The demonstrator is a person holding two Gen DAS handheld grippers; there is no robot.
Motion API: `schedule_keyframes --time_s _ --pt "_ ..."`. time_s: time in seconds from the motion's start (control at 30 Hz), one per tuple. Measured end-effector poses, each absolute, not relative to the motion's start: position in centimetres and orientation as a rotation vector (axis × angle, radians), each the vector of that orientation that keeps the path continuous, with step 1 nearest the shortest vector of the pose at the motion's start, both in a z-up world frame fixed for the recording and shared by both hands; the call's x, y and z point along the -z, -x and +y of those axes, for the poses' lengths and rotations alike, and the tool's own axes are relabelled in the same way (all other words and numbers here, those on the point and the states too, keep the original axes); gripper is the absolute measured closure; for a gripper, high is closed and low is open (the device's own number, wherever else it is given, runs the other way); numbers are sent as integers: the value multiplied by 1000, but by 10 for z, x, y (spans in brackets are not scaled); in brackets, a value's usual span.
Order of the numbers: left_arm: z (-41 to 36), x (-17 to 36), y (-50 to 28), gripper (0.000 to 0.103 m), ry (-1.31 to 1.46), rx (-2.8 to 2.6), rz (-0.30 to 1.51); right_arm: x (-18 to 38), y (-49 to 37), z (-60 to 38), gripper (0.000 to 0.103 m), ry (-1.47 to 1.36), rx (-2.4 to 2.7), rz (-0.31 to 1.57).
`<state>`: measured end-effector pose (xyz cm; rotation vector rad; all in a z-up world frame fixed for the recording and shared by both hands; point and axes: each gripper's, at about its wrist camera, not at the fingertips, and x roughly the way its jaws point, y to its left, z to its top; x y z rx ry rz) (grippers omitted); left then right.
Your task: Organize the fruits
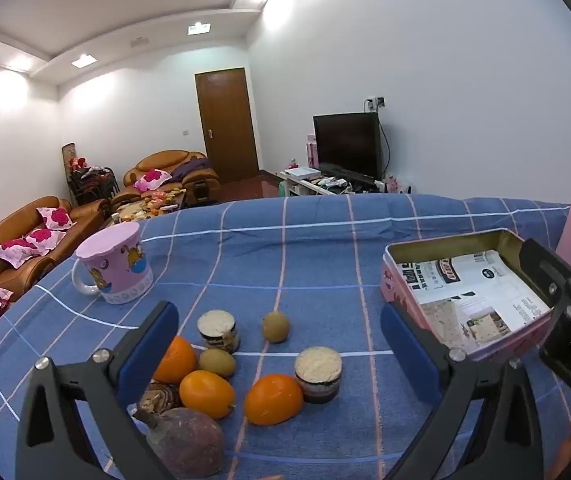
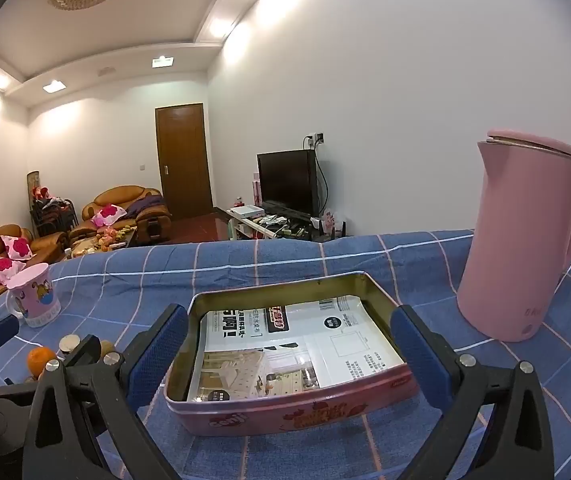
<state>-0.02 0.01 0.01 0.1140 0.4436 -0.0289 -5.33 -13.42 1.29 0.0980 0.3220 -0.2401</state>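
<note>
The left claw (image 1: 279, 346) stands wide apart with nothing between its blue pads, hanging above a cluster of fruit on the worktop (image 1: 325, 248), which is covered with a blue checked cloth. In the left wrist view the fruit fills the lower centre of the frame. One orange (image 1: 272, 399) lies at the lower middle, a second orange (image 1: 206, 394) to its left, and a third orange (image 1: 175, 360) is partly hidden behind the left pad. A dark purple round fruit (image 1: 187, 442) sits at the bottom, nearest the camera. A small brown fruit (image 1: 216, 362) rests between the oranges, and another brown fruit (image 1: 276, 327) lies apart, further up the frame. Two small round cakes stand among them: one cake (image 1: 318, 368) just right of the lower orange, the other cake (image 1: 218, 330) above the brown fruit. A pink mug (image 1: 115, 268) stands at the left of that frame.

The right claw (image 2: 289, 354) is also spread wide and grips nothing. In the right wrist view it frames a pink tin box (image 2: 285, 412) at the centre bottom; the box holds no fruit, only printed paper (image 2: 297, 344) lying flat on its floor. A pink kettle (image 2: 521, 240) stands upright on the worktop at the right of that frame, well apart from the box.
</note>
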Motion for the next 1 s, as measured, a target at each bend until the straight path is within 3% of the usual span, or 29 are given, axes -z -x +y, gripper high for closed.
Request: schedule_keyframes --time_s 1.0 --pt "-4 -3 5 0 -114 63 431 -10 49 -140 1 -125 244 354"
